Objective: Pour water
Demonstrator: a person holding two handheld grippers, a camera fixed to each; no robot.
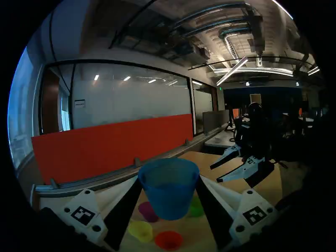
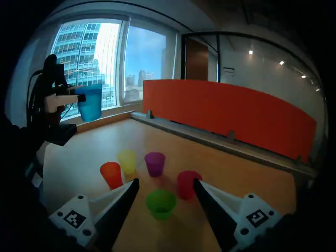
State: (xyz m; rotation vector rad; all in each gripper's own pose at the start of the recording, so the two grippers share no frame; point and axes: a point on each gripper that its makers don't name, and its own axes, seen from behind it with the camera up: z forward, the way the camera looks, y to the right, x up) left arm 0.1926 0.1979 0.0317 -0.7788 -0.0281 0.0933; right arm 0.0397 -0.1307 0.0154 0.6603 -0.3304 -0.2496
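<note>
Windows: tall panes (image 2: 105,63), upper left of the right gripper view, daylight and towers outside.
Partition: orange panel (image 2: 227,113) across mid-frame.
Desk: light wood top (image 2: 235,168).
Ceiling: exposed ducts (image 1: 229,42) and strip light (image 1: 233,70), upper right of the left gripper view.

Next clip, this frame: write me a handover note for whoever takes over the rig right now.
Left gripper: shut on the blue cup, held upright in the air above the table; contents unclear.
Right gripper: open, empty, low over the table, green cup ahead between its fingers, untouched.
Also standing on the table: orange cup, yellow cup, purple cup, red cup.
Done: blue cup lifted. Left: the pour itself; the cup is not yet tilted.
</note>
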